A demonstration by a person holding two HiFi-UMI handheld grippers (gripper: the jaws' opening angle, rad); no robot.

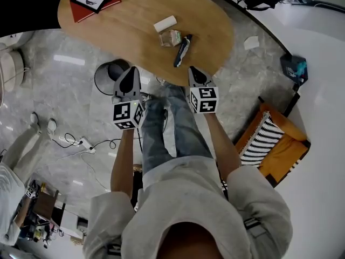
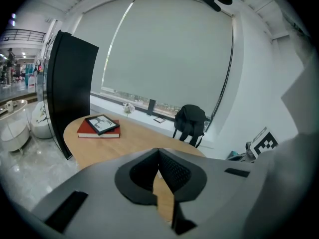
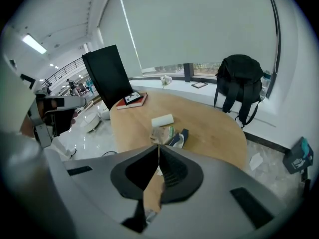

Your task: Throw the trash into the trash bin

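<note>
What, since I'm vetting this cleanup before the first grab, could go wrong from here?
1. The crumpled wrapper, white roll and dark packet lie bunched together; grabbing one may knock another off the table.
2. The trash bin sits partly under the table edge, so a drop could miss.
3. The left gripper and right gripper are shut and must open first.

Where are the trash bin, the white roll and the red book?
trash bin (image 1: 114,68), head view, on its dark wall.
white roll (image 1: 165,24), head view, on its middle.
red book (image 2: 97,133), left gripper view, on its front edge.
</note>
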